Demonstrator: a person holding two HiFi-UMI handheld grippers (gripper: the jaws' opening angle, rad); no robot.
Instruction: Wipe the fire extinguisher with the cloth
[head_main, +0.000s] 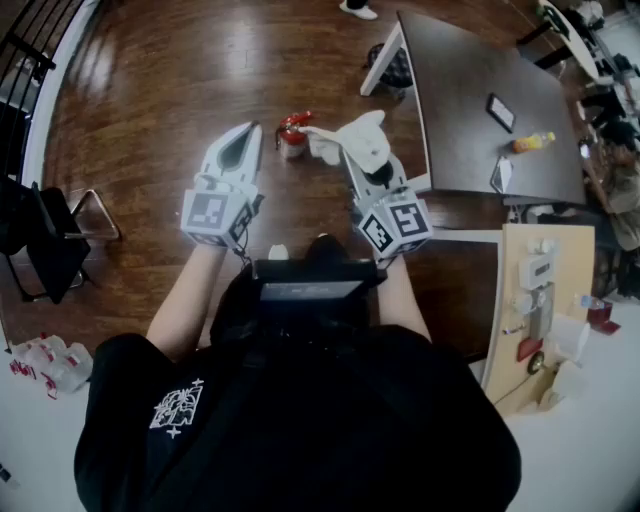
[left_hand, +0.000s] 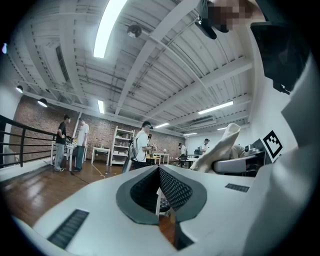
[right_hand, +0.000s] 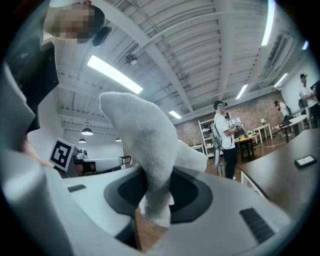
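Plainly the right gripper (right_hand: 156, 202) pinches just a fold of the cloth (right_hand: 144, 135), so a hard rub on the fire extinguisher (head_main: 292, 135) (floor-bound, just beyond both tips) could tug it free or topple the can, the left gripper (left_hand: 160, 187) being pressed together, empty and steadying nothing.

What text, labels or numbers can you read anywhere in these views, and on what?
No text reads clearly in any view.
Marker cubes: black-and-white square patterns only, no letters.
Shirt: white print, too blurred to read.
Extinguisher: any label is too small to read.
Bottle on the table: label too small to read.
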